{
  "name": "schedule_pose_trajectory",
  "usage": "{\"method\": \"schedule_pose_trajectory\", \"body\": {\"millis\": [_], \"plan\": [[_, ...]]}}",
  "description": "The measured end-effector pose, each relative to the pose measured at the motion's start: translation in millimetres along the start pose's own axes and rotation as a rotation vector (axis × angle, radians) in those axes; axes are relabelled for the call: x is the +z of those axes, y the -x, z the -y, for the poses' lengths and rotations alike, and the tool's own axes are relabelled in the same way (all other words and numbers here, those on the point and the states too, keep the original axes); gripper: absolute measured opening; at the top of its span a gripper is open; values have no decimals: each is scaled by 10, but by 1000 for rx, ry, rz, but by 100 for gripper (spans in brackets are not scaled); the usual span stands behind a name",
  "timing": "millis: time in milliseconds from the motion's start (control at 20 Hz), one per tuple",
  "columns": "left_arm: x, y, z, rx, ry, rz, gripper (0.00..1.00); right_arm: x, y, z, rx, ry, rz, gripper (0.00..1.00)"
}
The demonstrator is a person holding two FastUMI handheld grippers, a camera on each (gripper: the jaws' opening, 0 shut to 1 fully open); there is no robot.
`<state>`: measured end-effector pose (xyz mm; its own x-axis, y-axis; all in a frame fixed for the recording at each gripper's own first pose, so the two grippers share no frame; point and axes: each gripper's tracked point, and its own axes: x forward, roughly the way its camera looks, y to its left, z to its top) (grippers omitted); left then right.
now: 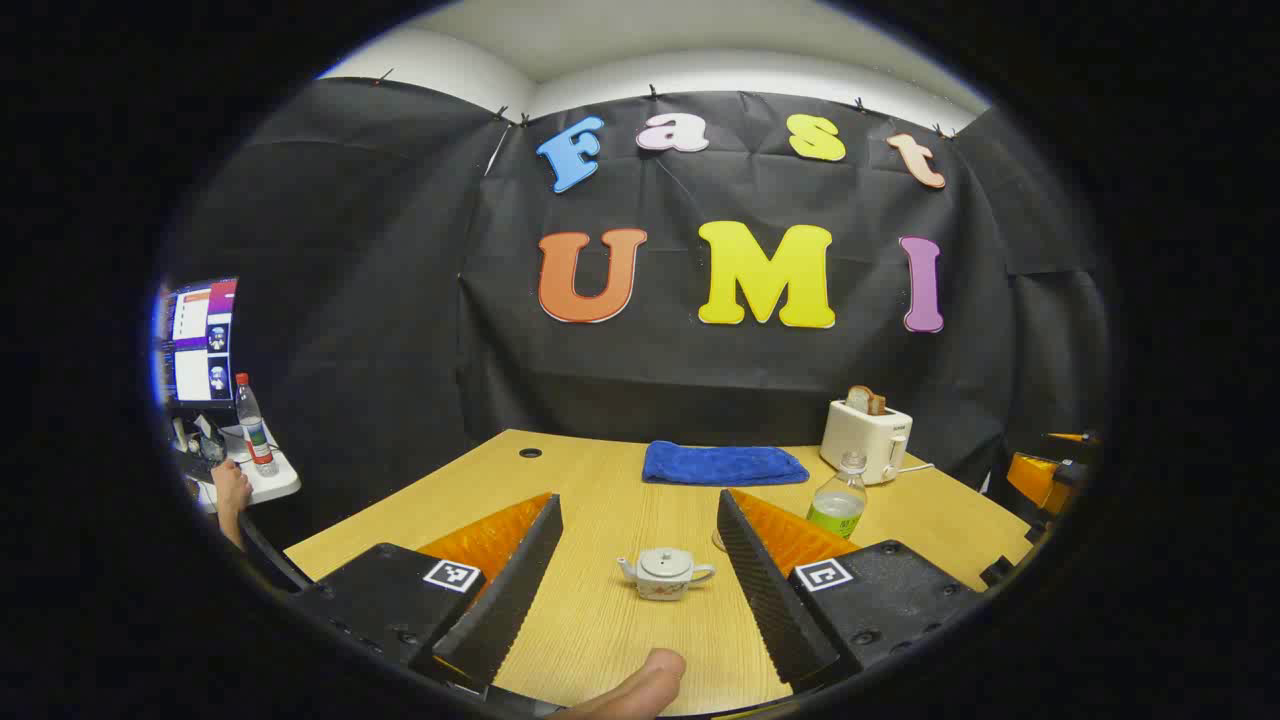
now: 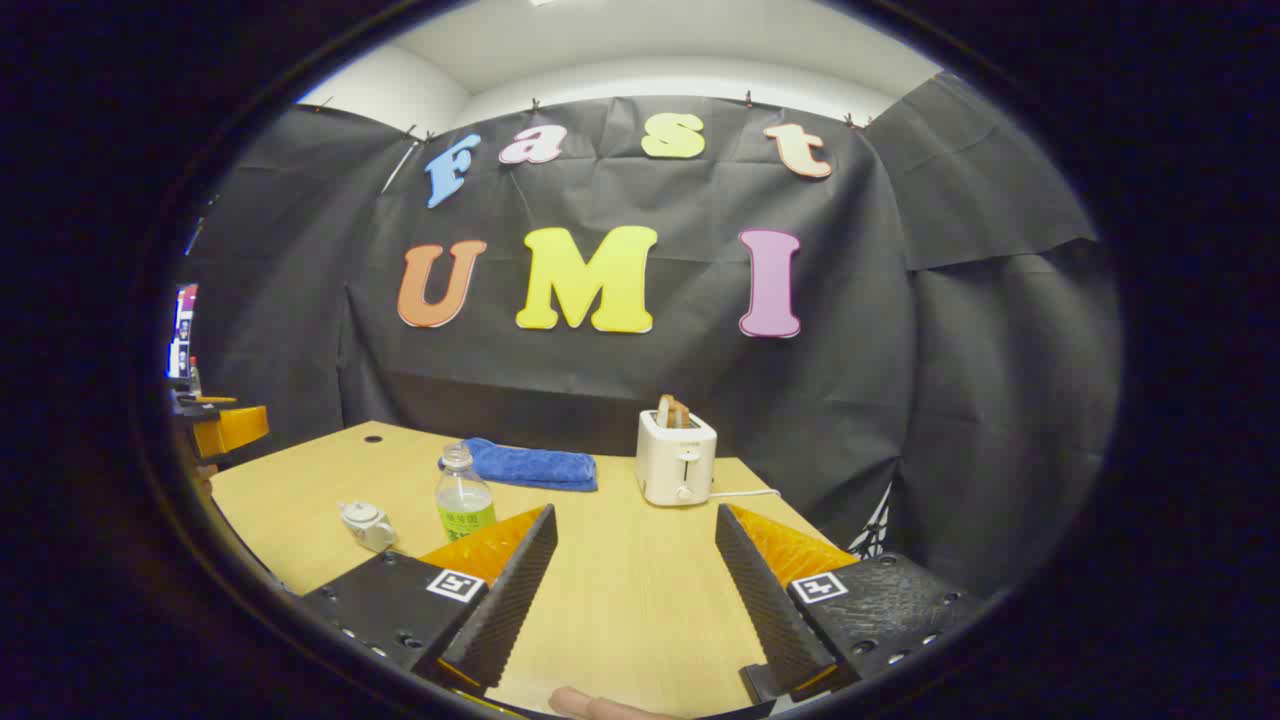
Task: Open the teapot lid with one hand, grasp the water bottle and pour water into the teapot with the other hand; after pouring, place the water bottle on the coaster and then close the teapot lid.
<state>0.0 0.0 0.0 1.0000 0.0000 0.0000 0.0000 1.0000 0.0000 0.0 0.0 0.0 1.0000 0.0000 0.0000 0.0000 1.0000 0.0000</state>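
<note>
A small white teapot (image 1: 665, 575) stands on the wooden table (image 1: 600, 640) with its lid (image 1: 665, 561) on. It sits ahead of my left gripper (image 1: 638, 498), between the lines of its wide-apart fingers, which hold nothing. To the right of the teapot stands a clear water bottle (image 1: 838, 500) with a green label, partly behind my right-hand finger. In the right gripper view, the bottle (image 2: 463, 497) and teapot (image 2: 367, 523) lie ahead to the left. My right gripper (image 2: 635, 512) is open over bare table.
A folded blue towel (image 1: 723, 464) lies at the back of the table, with a white toaster (image 1: 868, 437) holding bread at the back right. At the far left are a monitor (image 1: 195, 340), a side table with another bottle (image 1: 253, 425), and a person's hand (image 1: 230, 490).
</note>
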Motion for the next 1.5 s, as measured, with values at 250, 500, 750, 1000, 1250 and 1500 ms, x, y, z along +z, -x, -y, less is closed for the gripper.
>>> {"method": "schedule_pose_trajectory", "body": {"millis": [250,500,750,1000,1250,1500], "plan": [[-72,-56,87,-5,-25,-4,98,21,7,62,-11,21,21,96],[-111,-96,144,-1,-90,-2,98,-60,-39,16,12,2,-11,95],[-144,-110,157,-8,-89,-3,98,-25,-6,32,13,14,2,95],[-152,-122,199,-17,-91,-5,98,-23,-26,75,-8,23,5,95],[-153,-160,225,-35,-85,8,98,-28,-27,84,-10,26,12,95],[-152,-436,267,-76,-47,64,98,-50,-91,108,-14,28,7,98]]}}
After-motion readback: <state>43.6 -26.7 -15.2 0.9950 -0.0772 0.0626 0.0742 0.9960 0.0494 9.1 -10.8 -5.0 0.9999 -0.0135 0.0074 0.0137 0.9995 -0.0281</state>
